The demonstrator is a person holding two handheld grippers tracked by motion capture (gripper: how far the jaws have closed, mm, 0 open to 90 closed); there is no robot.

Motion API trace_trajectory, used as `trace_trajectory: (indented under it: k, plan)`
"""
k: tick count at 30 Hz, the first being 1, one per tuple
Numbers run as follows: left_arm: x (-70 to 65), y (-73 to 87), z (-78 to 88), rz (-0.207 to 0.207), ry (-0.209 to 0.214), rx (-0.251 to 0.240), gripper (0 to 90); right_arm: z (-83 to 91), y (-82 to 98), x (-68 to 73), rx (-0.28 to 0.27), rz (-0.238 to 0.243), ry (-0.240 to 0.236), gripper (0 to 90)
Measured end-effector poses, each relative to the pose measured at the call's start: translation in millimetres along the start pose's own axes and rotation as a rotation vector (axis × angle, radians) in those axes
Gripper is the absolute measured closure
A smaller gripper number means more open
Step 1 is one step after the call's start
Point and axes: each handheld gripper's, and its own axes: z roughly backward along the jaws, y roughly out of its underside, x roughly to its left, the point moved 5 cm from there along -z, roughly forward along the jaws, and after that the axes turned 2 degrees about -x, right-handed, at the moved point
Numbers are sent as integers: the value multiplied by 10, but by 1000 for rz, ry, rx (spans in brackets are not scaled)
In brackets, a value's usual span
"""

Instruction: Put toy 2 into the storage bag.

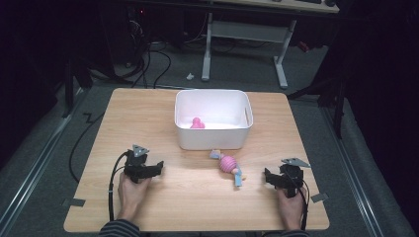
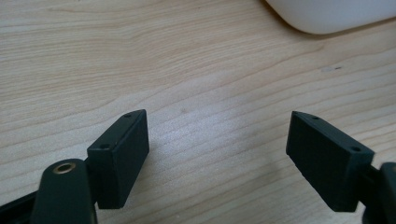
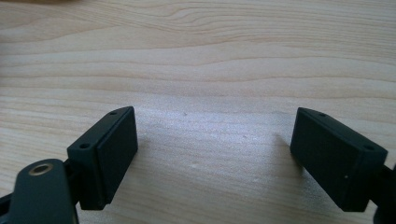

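**Kid:** Toy [image 1: 229, 165] first! Where is it?

**Helper:** It lies on the wooden table [image 1: 148, 113], just in front of the white tub [image 1: 213, 139], near it but not inside. It is between the two grippers, closer to the right gripper [image 1: 267, 178].

**Kid:** What is it like?

**Helper:** It has a round pink middle with stripes, a pale bit at one end and a thin blue part sticking out at the other. It looks small and light. I think it is soft or rubbery, so it may squash a little. I cannot be sure from here.

**Kid:** Where should you grab it?

**Helper:** On the fat pink middle. The thin blue end could bend or slip away.

**Kid:** Are the grippers holding anything?

**Helper:** No. The left gripper [image 2: 217, 140] has its black jaws spread wide over bare wood. The right gripper has its jaws wide too, with nothing between them.

**Kid:** What is in the tub?

**Helper:** A small pink lump [image 1: 197, 123]. The tub looks like smooth, hard plastic with round corners. The table is smooth, pale wood with wavy lines, so a round toy might roll on it.
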Motion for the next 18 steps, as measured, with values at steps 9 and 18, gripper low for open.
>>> trace_trajectory:
  k: [9, 18]
  plan:
    - [-46, 28, -27, -41, -27, -8, 182, 0, 0, 0, 0, 0, 0, 147]
    - [-48, 32, -23, -36, -31, -9, 184, -9, -6, -14, 4, 26, -31, 129]
